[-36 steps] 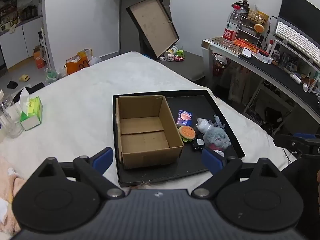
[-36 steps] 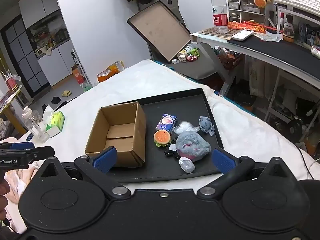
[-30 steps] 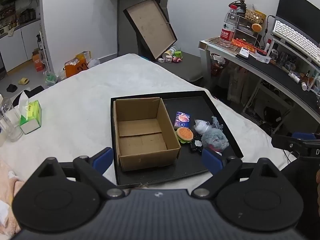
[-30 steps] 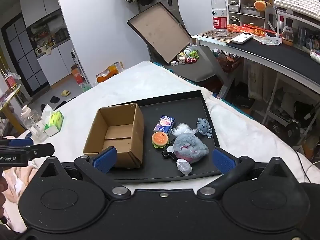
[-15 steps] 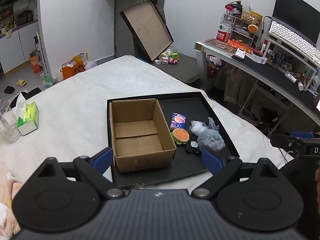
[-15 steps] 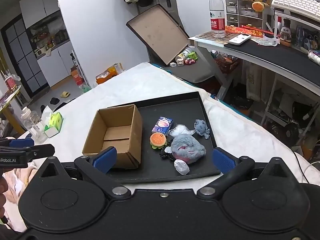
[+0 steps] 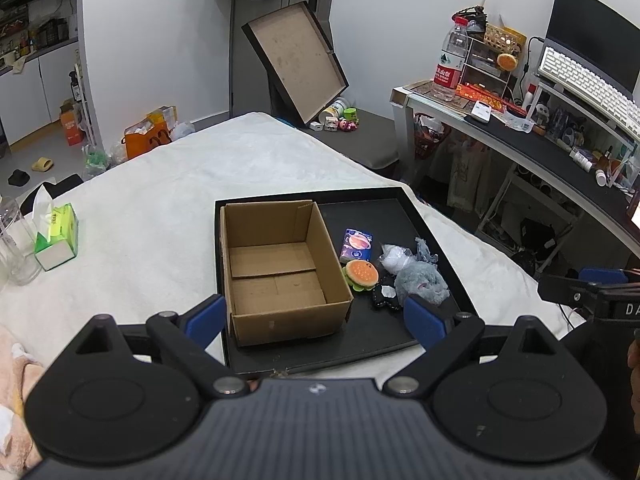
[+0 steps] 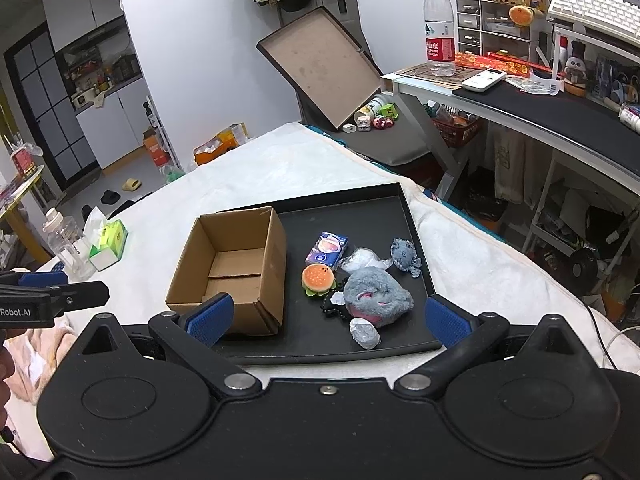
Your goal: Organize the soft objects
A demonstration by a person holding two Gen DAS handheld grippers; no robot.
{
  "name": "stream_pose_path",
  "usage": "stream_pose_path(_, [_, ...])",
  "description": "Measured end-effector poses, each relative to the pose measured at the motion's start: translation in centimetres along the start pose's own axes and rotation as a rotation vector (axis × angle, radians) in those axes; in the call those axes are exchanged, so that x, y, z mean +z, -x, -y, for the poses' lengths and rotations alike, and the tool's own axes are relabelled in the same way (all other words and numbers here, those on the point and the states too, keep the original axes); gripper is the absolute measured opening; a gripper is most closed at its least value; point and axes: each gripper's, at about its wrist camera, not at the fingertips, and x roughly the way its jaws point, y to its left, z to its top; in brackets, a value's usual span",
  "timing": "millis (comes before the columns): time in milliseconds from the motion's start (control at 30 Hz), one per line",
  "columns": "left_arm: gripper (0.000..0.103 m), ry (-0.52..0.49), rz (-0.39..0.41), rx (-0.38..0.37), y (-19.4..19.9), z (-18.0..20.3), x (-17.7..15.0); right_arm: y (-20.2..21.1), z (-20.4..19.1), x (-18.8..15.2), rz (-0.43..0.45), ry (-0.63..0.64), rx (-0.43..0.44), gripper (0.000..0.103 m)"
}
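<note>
Both fisheye views look forward and down from above the near edge of the bed (image 7: 160, 208), each past its own wide-spread tongs. The left wrist view sits nearly square behind the cardboard box (image 7: 280, 264); the right wrist view looks from further right, facing left across the black tray (image 8: 384, 208). Both share the tray, the box, the soft toys and the desk.

The left tool (image 7: 316, 318) hung with its jaws spread wide above a black tray (image 7: 404, 216) on the white bed (image 7: 160, 208); an empty cardboard box (image 7: 280, 268) stood beside small soft toys (image 7: 420, 280).
</note>
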Motion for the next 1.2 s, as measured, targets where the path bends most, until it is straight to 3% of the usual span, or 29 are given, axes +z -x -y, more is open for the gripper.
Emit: stream_pose_path(1200, [0.095,0.007,0.002,0.005,0.1,-0.23,0.13,-0.03,-0.11,0.0,-0.003,0.003,-0.001,0.103])
